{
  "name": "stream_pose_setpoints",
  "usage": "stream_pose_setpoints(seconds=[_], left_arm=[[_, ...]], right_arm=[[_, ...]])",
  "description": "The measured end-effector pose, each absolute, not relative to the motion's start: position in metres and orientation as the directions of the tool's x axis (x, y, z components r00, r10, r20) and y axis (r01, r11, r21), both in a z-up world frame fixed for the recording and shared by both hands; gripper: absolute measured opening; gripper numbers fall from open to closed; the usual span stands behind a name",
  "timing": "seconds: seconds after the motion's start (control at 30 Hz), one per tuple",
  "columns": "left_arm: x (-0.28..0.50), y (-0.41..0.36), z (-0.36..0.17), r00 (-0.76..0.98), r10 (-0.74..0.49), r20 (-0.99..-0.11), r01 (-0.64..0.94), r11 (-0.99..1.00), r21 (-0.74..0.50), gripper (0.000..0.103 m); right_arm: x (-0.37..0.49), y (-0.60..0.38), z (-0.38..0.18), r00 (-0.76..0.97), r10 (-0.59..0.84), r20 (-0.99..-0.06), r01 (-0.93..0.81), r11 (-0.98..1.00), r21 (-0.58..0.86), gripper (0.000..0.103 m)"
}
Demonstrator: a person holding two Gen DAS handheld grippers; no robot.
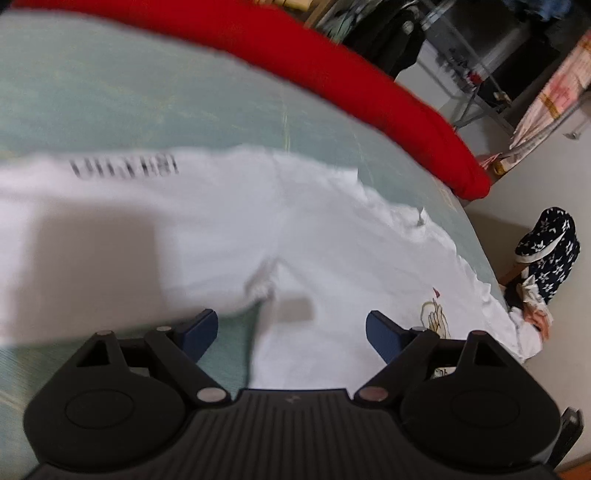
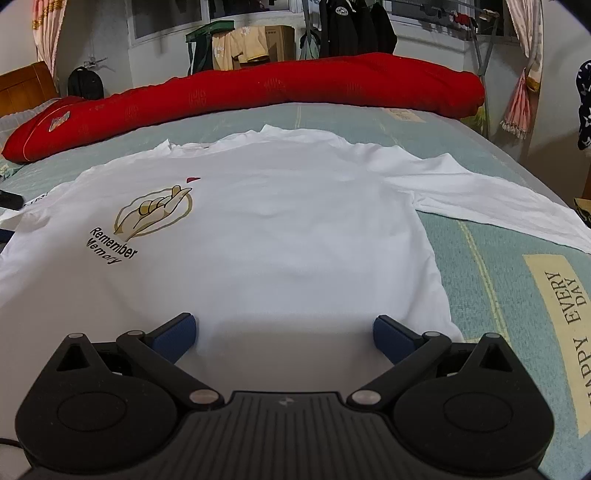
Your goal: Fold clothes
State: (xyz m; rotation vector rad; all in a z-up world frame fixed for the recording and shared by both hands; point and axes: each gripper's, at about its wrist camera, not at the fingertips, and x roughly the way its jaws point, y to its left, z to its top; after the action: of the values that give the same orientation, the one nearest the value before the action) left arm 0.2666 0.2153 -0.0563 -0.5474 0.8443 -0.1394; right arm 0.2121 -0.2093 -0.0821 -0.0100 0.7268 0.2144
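Note:
A white T-shirt [image 2: 288, 229] with a hand drawing and black lettering lies spread front-up on the pale green bed cover [image 2: 495, 266]. One sleeve [image 2: 491, 199] stretches out to the right. My right gripper [image 2: 284, 332] hovers over the shirt's near hem, open, with nothing between its blue pads [image 2: 177, 332]. In the blurred left wrist view the same shirt [image 1: 314, 229] runs across the bed, a sleeve with black print at the left. My left gripper [image 1: 291, 332] stands open over a fold of the shirt near its edge, holding nothing.
A long red bolster [image 2: 280, 88] lies across the far side of the bed. The bed's edge [image 1: 484, 251] drops to the floor at the right, beside a dark starred garment [image 1: 550, 247]. Clothes racks and hanging clothes [image 2: 354, 29] stand behind.

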Motion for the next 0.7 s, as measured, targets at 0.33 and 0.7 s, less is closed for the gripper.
stream_pose_setpoints(seconds=[0.33,0.7], left_arm=[[0.253,0.261,-0.075,0.653,-0.192,-0.733,-0.251,0.858,-0.448,0.087],[0.209,0.175,-0.033,0.648,-0.316,-0.692,0.065,0.929,-0.363,0.087]], right_arm=[[0.211,-0.208,-0.083,0.736,0.186,-0.651,-0.194,0.979,0.059,0.103],[0.212,-0.205,-0.074,0.707,0.169,-0.687,-0.200,0.979,0.036,0.103]])
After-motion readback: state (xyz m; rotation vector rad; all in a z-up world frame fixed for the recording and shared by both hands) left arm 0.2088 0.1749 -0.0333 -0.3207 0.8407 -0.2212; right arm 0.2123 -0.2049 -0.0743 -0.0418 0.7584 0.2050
